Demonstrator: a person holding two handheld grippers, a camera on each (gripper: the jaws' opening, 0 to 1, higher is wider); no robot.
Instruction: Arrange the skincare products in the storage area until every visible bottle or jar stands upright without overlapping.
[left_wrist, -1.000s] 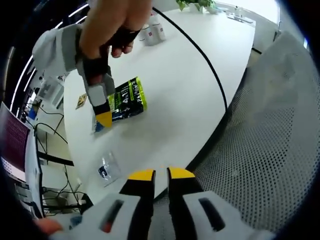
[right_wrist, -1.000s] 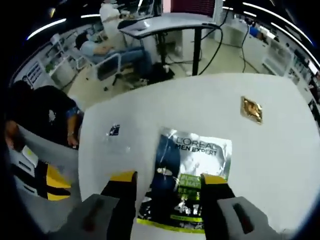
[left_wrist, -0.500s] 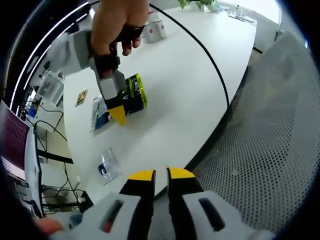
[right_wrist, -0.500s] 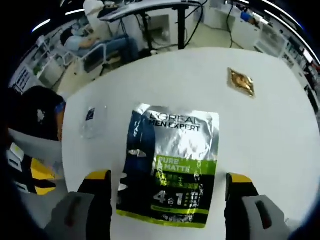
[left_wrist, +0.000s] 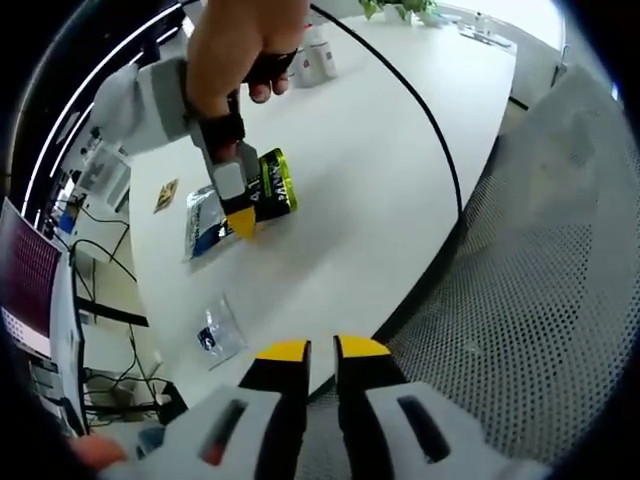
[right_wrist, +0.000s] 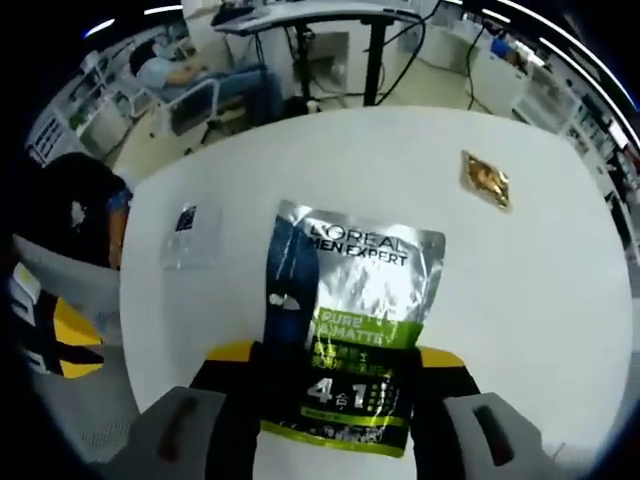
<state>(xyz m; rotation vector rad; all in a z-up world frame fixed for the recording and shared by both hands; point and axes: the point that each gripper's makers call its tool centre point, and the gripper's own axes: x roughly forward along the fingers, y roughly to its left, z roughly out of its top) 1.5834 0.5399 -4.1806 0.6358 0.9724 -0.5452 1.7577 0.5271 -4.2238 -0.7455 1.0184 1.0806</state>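
The silver-and-green sachet (right_wrist: 345, 330) lies flat on the white table (right_wrist: 540, 300), its long axis running straight away from the right gripper (right_wrist: 335, 365). That gripper's jaws are pinched onto the sachet's near green edge. The left gripper (left_wrist: 311, 350), jaws nearly together and holding nothing, hangs well apart at the table's rim.

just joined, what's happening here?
A person holds a gripper in each hand over a white table. The right gripper has its jaws around the near end of a flat L'Oreal sachet. The left gripper idles, jaws nearly together, holding nothing. Two smaller packets lie flat nearby.
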